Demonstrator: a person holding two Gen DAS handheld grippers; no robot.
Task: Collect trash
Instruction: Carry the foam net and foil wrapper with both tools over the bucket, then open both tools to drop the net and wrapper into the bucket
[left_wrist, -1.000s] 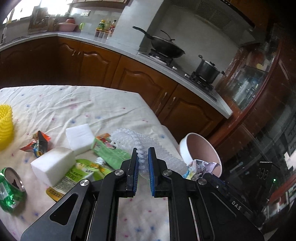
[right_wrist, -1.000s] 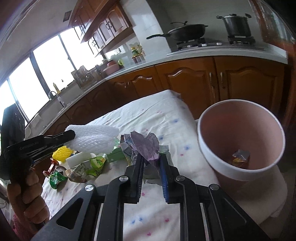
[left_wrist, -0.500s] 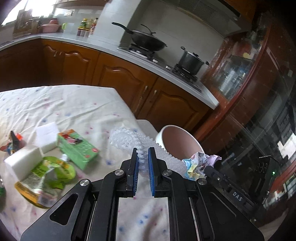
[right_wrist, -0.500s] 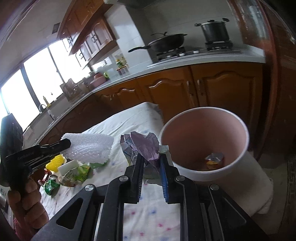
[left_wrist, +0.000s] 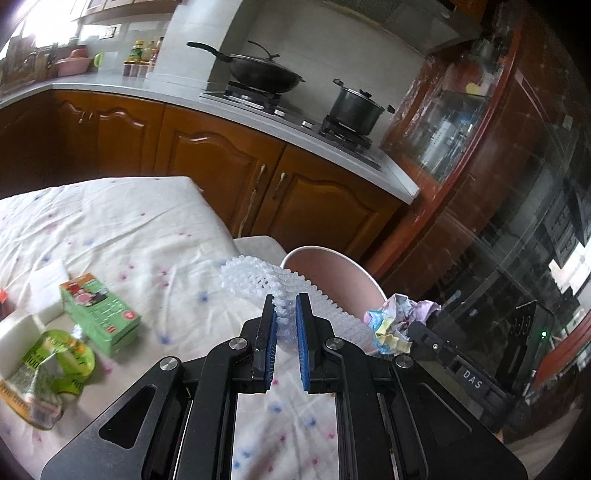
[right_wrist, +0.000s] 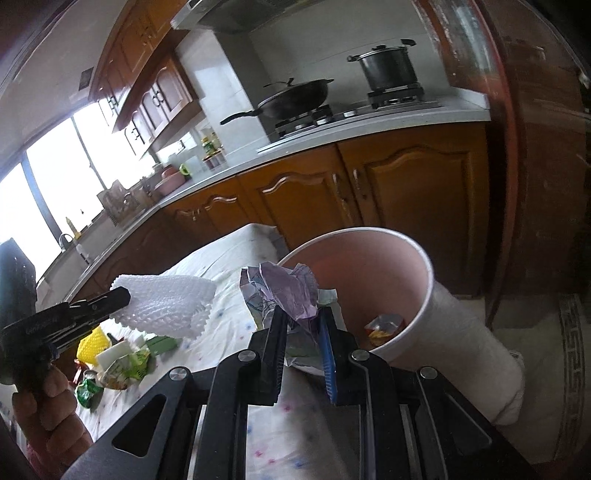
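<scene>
Right now the left claw (left_wrist: 285, 314) is clenched on a white foam fruit net (left_wrist: 255, 280), a soft tube of bumpy lattice that bulges out to either side of the blue pads. From the right wrist the same net (right_wrist: 166, 304) hangs over the table, pinched at its near end by that claw (right_wrist: 118, 297), with the person's hand (right_wrist: 48, 402) wrapped round the handle below.

The right claw (right_wrist: 303, 325) grasps a crumpled paper wad (right_wrist: 288, 291), creased and pale purple with printed patches; it sits just beside the rim of the bin. In the left wrist view that wad (left_wrist: 397, 319) shows pastel yellow, blue and pink.

The bin (right_wrist: 424, 291) is a round pink bucket with a white outside, standing off the table's corner. At its bottom lies one small orange and yellow wrapper (right_wrist: 384, 326).

The table (left_wrist: 129, 229) wears a rumpled white cloth dotted pink and blue. Left on it are a green carton (left_wrist: 98, 312), a flattened lime-green pouch (left_wrist: 48, 373), white foam blocks (left_wrist: 46, 288), a yellow net (right_wrist: 92, 343) and a crushed green can (right_wrist: 86, 389).

Behind runs a brown wooden kitchen with a grey worktop; a black wok (left_wrist: 262, 74) and a lidded steel pot (left_wrist: 356, 107) sit on the hob, and bright windows fill the far wall.
</scene>
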